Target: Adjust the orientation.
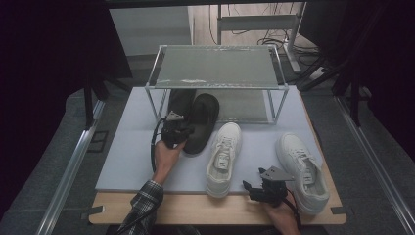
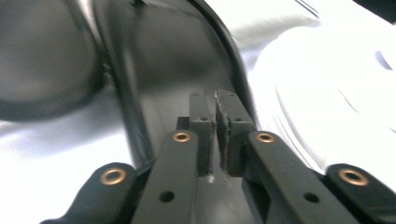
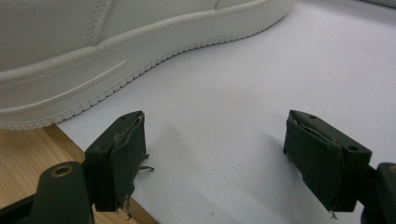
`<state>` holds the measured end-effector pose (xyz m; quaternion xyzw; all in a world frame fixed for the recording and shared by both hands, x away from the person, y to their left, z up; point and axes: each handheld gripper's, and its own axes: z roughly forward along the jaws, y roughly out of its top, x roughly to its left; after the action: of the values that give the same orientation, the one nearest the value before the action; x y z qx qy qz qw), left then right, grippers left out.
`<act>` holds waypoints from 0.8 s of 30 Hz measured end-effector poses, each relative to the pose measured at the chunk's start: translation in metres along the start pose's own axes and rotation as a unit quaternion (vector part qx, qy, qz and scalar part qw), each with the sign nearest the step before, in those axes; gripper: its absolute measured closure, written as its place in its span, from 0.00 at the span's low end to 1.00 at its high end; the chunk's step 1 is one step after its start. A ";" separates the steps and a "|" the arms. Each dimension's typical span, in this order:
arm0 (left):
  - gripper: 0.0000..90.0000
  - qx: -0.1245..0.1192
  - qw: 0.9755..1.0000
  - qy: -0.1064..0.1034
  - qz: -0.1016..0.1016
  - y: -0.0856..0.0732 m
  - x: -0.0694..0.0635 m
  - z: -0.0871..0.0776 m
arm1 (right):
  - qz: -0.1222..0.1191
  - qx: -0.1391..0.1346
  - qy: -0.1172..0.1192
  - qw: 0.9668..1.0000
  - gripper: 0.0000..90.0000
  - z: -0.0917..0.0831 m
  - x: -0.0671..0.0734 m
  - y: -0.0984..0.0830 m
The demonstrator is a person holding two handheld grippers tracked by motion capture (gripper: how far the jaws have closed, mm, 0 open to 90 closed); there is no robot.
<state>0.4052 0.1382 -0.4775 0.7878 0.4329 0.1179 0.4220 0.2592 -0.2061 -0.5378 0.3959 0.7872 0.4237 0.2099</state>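
I count four shoes on my tabletop (image 1: 127, 166). Two are black: one black shoe (image 1: 201, 122) lies at about 11 o'clock from the middle of the mat, and a second black shoe (image 1: 180, 102) sits just beside it, at its 10 o'clock, under the rack. Two are white: one white shoe (image 1: 223, 157) near the centre, and another white shoe (image 1: 302, 170) at 4 o'clock. There is one white mat (image 1: 132, 147) and one metal rack (image 1: 215, 68) with two shelves, at 12 o'clock. I have two grippers: the left gripper (image 1: 172, 128) and the right gripper (image 1: 250, 188).
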 end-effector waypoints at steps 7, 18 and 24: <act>1.00 0.007 1.000 -0.007 0.022 -0.017 -0.007 -0.012 | 0.001 0.001 0.000 1.000 0.24 0.000 0.000 0.000; 1.00 -0.002 0.999 -0.001 0.033 -0.049 -0.013 -0.024 | 0.000 0.002 -0.001 1.000 0.24 0.000 0.000 0.000; 1.00 -0.005 0.999 0.005 0.044 -0.063 -0.018 -0.023 | -0.001 0.002 -0.002 1.000 0.24 0.000 0.000 0.000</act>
<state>0.3450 0.1541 -0.5079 0.8033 0.3997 0.1424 0.4180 0.2590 -0.2059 -0.5375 0.3967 0.7880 0.4210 0.2108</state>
